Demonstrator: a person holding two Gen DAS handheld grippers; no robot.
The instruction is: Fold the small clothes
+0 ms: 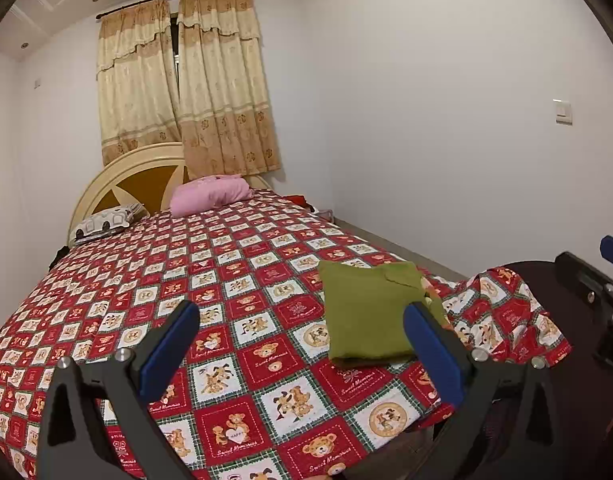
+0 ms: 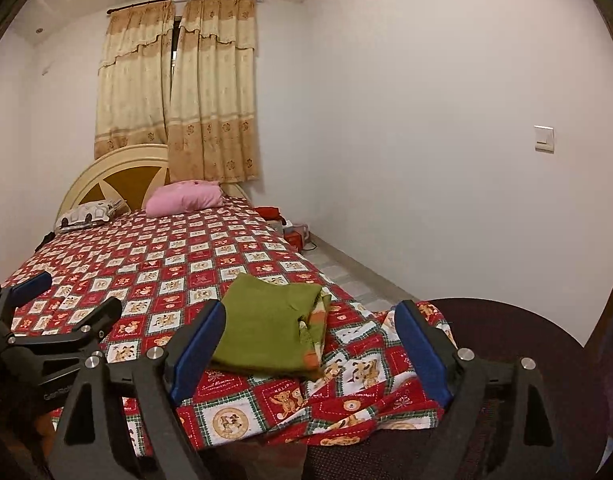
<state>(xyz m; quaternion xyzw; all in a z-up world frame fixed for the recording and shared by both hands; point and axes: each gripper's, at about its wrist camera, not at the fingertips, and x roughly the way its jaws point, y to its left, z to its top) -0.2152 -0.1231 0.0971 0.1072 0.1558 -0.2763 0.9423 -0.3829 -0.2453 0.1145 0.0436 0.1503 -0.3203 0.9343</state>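
Observation:
A folded olive-green garment (image 1: 366, 312) lies on the red patterned bedspread (image 1: 226, 280) near the bed's front right corner. It also shows in the right wrist view (image 2: 266, 332), with a striped orange and green edge at its right side. My left gripper (image 1: 302, 324) is open and empty, held above the bed in front of the garment, its right finger overlapping the garment's near right corner. My right gripper (image 2: 310, 324) is open and empty, with the garment seen between its fingers, apart from them. The left gripper also shows at the left edge of the right wrist view (image 2: 72, 296).
A pink pillow (image 1: 210, 194) and a white patterned pillow (image 1: 106, 220) lie by the headboard (image 1: 118, 176). A dark round chair seat (image 2: 506, 360) stands at the bed's right corner, partly under the bedspread. Red items sit on the floor (image 2: 294, 236) by the wall.

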